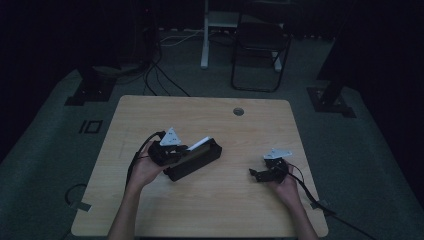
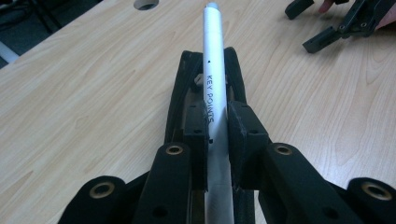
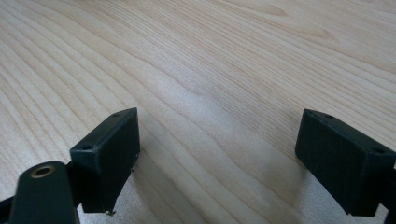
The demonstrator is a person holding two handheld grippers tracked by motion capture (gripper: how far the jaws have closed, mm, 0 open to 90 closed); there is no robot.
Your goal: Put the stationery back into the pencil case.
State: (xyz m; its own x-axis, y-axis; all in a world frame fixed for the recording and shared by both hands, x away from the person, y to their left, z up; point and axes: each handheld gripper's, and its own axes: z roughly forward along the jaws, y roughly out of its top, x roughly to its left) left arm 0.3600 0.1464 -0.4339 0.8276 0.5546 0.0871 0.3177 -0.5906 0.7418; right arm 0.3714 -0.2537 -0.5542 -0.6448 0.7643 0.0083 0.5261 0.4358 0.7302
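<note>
A: Where was the silver marker (image 2: 214, 70) held?

B: It was clamped between the jaws of the left tool (image 2: 217, 135), above a black case (image 2: 180, 100) lying on the tabletop (image 1: 240, 200), left of centre. Lettering reading "KEY POINTS" was seen along its barrel.

A: And the right tool (image 3: 217, 154)?

B: It was held wide apart, with nothing between its jaws, low over bare wood.

A: How was the step best done?

B: The marker was probably best kept level and lowered gently into the case.

- Two grippers are counted: left gripper (image 1: 187, 150), right gripper (image 1: 256, 174).
- One white folder (image 2: 214, 88), marked "KEY POINTS", is counted.
- One black case (image 1: 197, 161) is counted.
- One table (image 1: 210, 210) and one chair (image 1: 260, 37) are counted.
</note>
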